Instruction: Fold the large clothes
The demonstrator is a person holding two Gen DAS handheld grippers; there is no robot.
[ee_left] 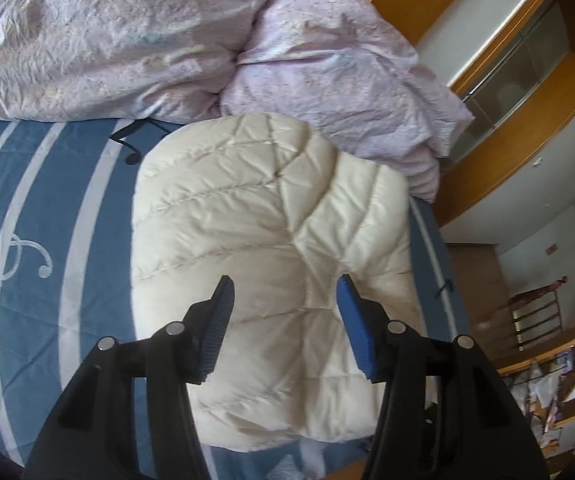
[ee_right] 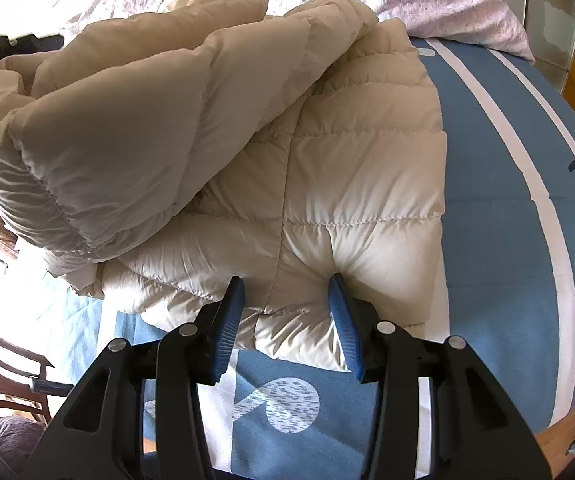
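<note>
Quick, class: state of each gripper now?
Left gripper: open above the cream puffer jacket, holding nothing.
Right gripper: pressing into the jacket hem; grip uncertain.

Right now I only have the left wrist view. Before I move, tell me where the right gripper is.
Observer: The right gripper is at the near hem of the cream jacket, with one pad denting the quilting.
Operator: Report what lies beyond it.
Observer: A bulky part is folded over across the jacket, on the left of that view. It ends in a gathered cuff.
</note>
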